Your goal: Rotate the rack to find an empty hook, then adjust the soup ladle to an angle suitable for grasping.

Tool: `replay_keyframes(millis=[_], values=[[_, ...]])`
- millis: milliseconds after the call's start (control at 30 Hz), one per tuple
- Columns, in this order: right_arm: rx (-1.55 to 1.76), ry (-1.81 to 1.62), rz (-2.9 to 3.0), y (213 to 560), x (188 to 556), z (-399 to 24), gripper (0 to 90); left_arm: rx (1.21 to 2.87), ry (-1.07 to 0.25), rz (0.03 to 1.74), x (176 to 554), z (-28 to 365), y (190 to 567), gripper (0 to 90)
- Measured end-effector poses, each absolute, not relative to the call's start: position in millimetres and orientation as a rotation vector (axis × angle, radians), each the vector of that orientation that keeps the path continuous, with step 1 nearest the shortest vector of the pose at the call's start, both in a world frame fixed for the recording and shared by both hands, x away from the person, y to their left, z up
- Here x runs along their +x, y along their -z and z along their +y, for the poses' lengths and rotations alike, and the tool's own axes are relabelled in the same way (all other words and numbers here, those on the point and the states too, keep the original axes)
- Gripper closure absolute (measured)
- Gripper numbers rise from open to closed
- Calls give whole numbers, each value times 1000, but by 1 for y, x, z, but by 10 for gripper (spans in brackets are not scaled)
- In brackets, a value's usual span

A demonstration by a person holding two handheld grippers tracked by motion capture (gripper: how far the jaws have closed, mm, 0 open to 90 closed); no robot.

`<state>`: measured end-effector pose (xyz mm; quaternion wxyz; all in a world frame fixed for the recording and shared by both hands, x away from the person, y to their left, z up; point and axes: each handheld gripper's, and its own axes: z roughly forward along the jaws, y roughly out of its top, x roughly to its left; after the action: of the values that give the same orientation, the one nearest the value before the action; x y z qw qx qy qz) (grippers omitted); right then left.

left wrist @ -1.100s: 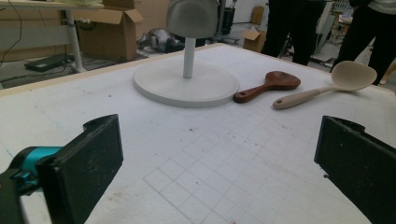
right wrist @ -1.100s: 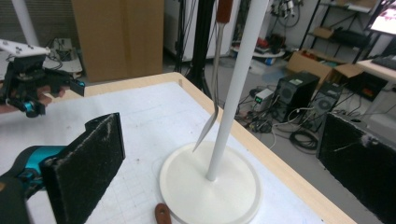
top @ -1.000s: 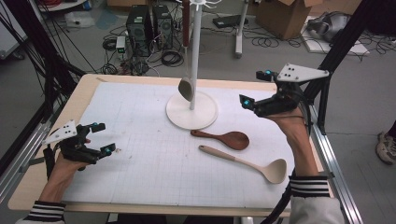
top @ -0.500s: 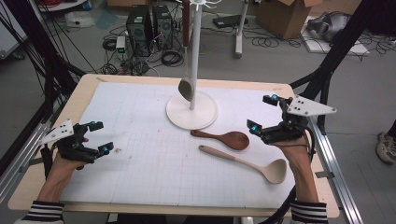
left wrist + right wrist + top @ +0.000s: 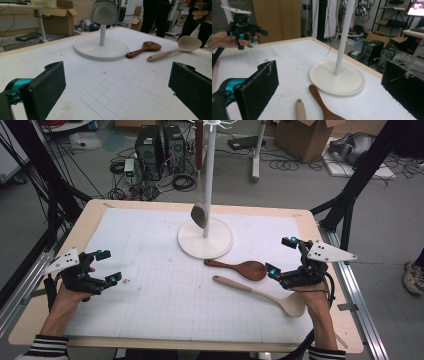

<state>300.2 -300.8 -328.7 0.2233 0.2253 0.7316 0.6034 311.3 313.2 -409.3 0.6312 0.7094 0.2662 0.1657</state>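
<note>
A white stand [image 5: 205, 240] with a round base rises at the table's middle back; a grey-bowled spoon [image 5: 199, 212] hangs from it. Just in front of the base lie a dark brown wooden spoon [image 5: 240, 267] and, nearer the person, a pale wooden spoon [image 5: 260, 292]. My right gripper [image 5: 281, 255] is open beside the dark spoon's bowl, holding nothing. The right gripper view has both handles, the dark spoon [image 5: 322, 105] and the pale spoon [image 5: 300, 110], between its open jaws. My left gripper [image 5: 108, 266] is open over the table's left side, far from the spoons [image 5: 145, 48].
The table is a white gridded mat [image 5: 165, 295] on a wooden top with rails along both sides. Computer towers [image 5: 160, 145], cables and a cardboard box [image 5: 305, 135] stand on the floor behind. People stand beyond the far right edge [image 5: 155, 15].
My right gripper has come down and toward the person, from beside the stand's base to just right of the dark spoon's bowl. The left gripper has barely shifted.
</note>
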Motion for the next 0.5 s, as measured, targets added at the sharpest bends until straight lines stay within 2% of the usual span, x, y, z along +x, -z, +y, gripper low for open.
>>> replay_keyframes(millis=[500], values=[[610,-1668,2033,328,300,-297,5,1626,-380,603,310,314,408,17]])
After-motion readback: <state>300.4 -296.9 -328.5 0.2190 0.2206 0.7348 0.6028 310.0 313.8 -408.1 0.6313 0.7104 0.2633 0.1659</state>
